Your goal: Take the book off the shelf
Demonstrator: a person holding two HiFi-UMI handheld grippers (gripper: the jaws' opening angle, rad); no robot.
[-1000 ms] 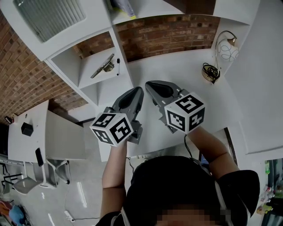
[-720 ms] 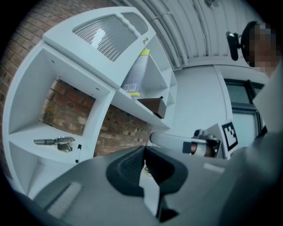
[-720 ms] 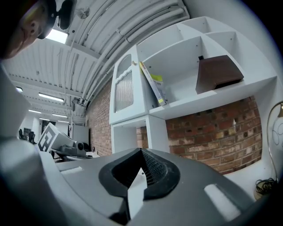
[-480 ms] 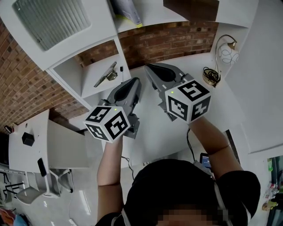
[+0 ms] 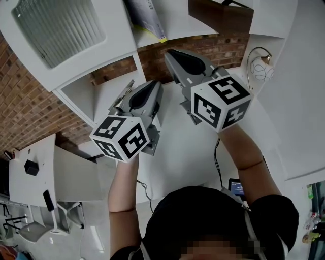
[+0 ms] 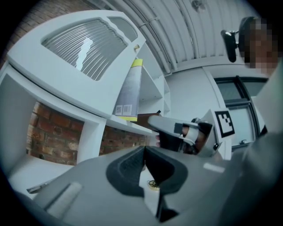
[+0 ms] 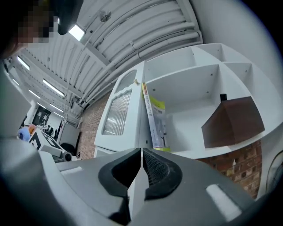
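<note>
A thin grey book with a yellow edge stands leaning in the upper white shelf compartment. It also shows in the left gripper view, book, and in the right gripper view, book. My right gripper is shut and empty; its tip points up at the shelf edge just below and right of the book, apart from it. My left gripper is lower and to the left, in front of the lower compartment, with its jaws closed on nothing. In their own views the right gripper and the left gripper show their pads meeting.
A brown box sits in the same upper compartment, right of the book. A cabinet door with ribbed glass is at the left. A curly wire lamp stands on the white desk. The brick wall lies behind.
Both grippers have risen towards the upper shelf, the right one further. Both stay shut. The book and the brown box have come more into the head view.
</note>
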